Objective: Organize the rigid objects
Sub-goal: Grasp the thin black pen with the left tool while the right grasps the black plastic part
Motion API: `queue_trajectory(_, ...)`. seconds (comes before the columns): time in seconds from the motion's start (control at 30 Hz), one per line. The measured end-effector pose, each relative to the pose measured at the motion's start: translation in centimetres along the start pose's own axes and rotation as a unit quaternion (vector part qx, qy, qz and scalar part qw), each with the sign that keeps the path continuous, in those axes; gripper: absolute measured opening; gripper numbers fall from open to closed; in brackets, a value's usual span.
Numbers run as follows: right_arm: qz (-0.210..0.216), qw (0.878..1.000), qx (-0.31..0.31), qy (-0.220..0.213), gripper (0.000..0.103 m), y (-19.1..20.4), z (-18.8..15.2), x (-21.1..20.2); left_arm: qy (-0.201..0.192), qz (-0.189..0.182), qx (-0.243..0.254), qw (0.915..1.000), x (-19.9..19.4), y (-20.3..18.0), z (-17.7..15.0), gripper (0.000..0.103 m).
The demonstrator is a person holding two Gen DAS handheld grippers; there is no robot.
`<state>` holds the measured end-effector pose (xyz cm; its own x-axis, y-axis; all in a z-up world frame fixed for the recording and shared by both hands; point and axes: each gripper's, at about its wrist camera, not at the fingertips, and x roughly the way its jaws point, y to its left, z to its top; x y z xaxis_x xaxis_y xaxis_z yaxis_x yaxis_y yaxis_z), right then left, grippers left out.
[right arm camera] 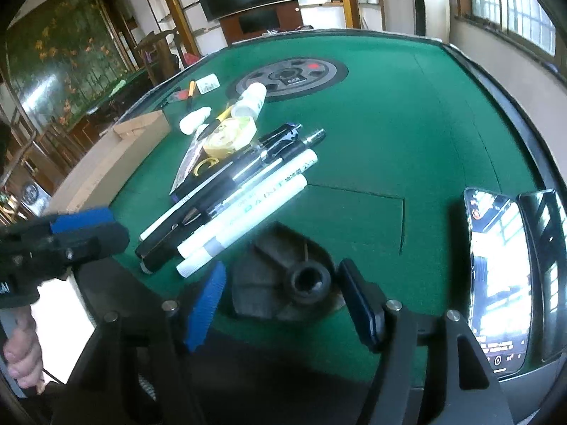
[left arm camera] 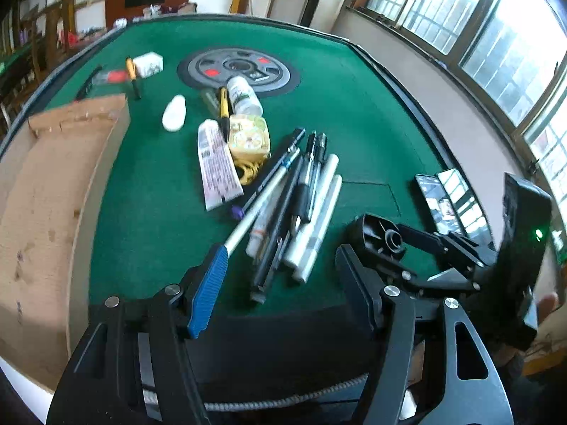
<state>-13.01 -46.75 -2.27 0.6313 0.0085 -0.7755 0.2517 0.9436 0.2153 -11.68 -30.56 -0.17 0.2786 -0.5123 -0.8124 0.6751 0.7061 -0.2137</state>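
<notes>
So the right tool [right arm camera: 280, 304] is spread wide over a black plastic part [right arm camera: 283, 283] with a round socket in it. The piece lies on the green felt surface [right arm camera: 407, 117] between the two pads, and neither pad looks to be pressing on it. The left tool [left arm camera: 280, 283] is spread too, nothing pinched, and it hovers just short of the near ends of the pen pile [left arm camera: 294, 205]. That pile is a bundle of black pens and white paint markers lying side by side, pretty much touching each other, just to the left of the black part. Past the pens there's a flat tube [left arm camera: 216, 166], a yellow tape measure [left arm camera: 248, 138] touching it, a small white bottle [left arm camera: 244, 95] lying on its side, and a white oval thing [left arm camera: 174, 112] on its own. Further back sit a yellow-handled knife [left arm camera: 133, 78] and a little white box [left arm camera: 149, 63]. A round dark panel [left arm camera: 239, 72] is set into the middle of the felt. An open cardboard box [left arm camera: 53, 194] sits along the left edge, and two phones [right arm camera: 499, 276] lie on the right edge near the right tool. A hand [right arm camera: 23, 350] on the left tool's grip shows in the right wrist view.
</notes>
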Motion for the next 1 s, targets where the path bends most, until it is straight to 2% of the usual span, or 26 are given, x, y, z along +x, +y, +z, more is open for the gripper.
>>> queue_trajectory(0.1,-0.024,1.000,-0.011,-0.004,0.069,0.7,-0.2,0.2,0.003,0.005,0.015,0.9999,0.9,-0.2,0.4,0.064)
queue_trajectory(0.17,-0.040,0.999,-0.019,-0.006,0.068,1.0,-0.5,0.3,0.010,0.004,0.008,0.9999,1.6,0.3,0.5,0.061)
queue_trajectory(0.3,-0.038,0.999,0.004,-0.011,0.068,0.5,-0.6,0.1,0.033,-0.005,-0.006,0.9994,2.9,1.3,0.5,0.038)
queue_trajectory(0.43,-0.036,0.999,0.013,-0.010,0.068,0.1,-0.5,0.1,0.039,-0.008,0.004,0.9992,3.5,1.1,0.3,0.038)
queue_trajectory(0.47,-0.038,0.999,0.012,-0.011,0.068,0.0,-0.4,0.3,0.040,-0.008,0.006,0.9992,3.6,1.0,0.3,0.034)
queue_trajectory(0.5,-0.040,0.999,0.009,-0.011,0.068,0.1,-0.4,0.2,0.042,-0.007,0.008,0.9991,3.8,0.9,0.2,0.025)
queue_trajectory(0.57,-0.041,0.999,0.011,-0.011,0.068,0.1,-0.2,0.3,0.048,-0.004,0.009,0.9988,4.3,1.0,0.1,0.018)
queue_trajectory(0.77,-0.051,0.998,0.021,-0.007,0.068,0.2,0.0,0.2,0.036,0.000,0.012,0.9993,3.5,1.3,0.0,0.014)
queue_trajectory(0.87,-0.060,0.998,0.023,-0.004,0.068,0.5,-0.1,0.2,0.019,-0.009,0.008,0.9997,2.6,1.6,-0.1,0.014)
queue_trajectory(1.0,-0.074,0.997,0.020,-0.003,0.070,0.9,0.0,0.4,0.017,-0.025,-0.007,0.9995,2.3,2.3,-0.3,0.014)
